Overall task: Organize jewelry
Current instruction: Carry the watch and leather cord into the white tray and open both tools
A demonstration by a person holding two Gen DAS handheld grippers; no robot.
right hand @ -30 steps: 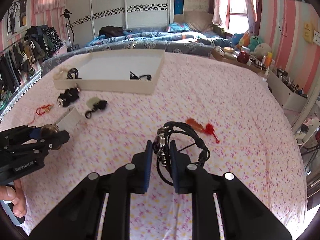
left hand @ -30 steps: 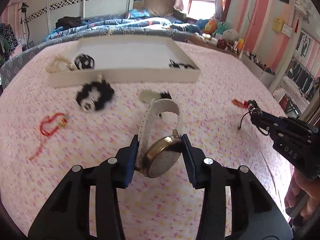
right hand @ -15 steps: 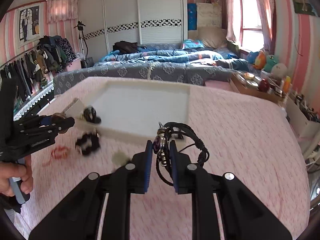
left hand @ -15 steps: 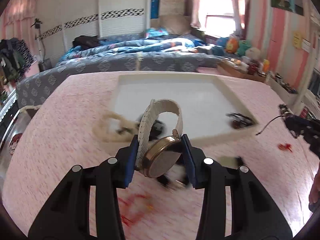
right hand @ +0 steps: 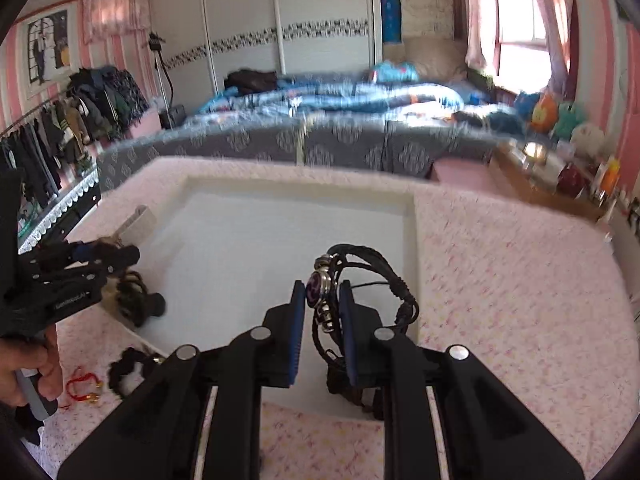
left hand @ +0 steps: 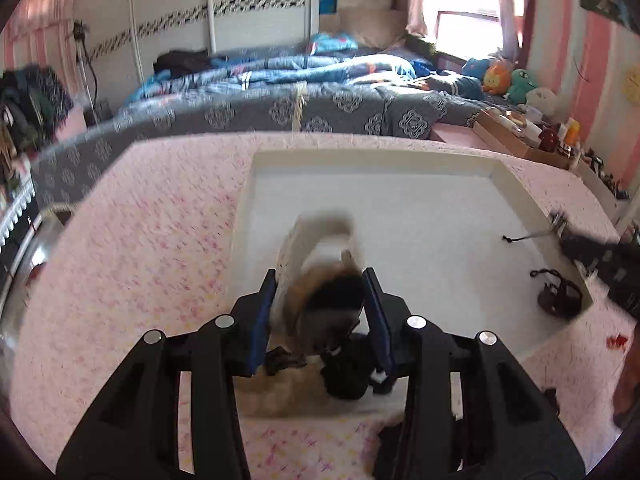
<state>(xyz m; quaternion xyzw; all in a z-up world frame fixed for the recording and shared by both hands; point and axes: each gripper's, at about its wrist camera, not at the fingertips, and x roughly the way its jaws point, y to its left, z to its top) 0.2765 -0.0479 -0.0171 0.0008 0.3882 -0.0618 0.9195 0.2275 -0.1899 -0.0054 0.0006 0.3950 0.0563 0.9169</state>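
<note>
My left gripper (left hand: 320,300) is shut on a gold-cased watch with a white strap (left hand: 316,256), blurred by motion, held over the near left part of the white tray (left hand: 400,164). My right gripper (right hand: 324,316) is shut on a black cord bracelet with a purple charm (right hand: 320,280), over the tray's near right part (right hand: 414,248). The left gripper also shows in the right wrist view (right hand: 80,276). The right gripper's tip shows at the right edge of the left wrist view (left hand: 592,248).
The tray lies on a pink patterned cloth (left hand: 140,240). A dark bracelet (left hand: 558,298) lies in the tray's right corner; black hair ties (right hand: 138,304) lie at its left. A black scrunchie (right hand: 128,370) and a red cord (right hand: 82,382) lie outside it.
Both grippers have moved forward from the open cloth to above the tray, each still holding its piece. The watch now looks blurred from motion.
</note>
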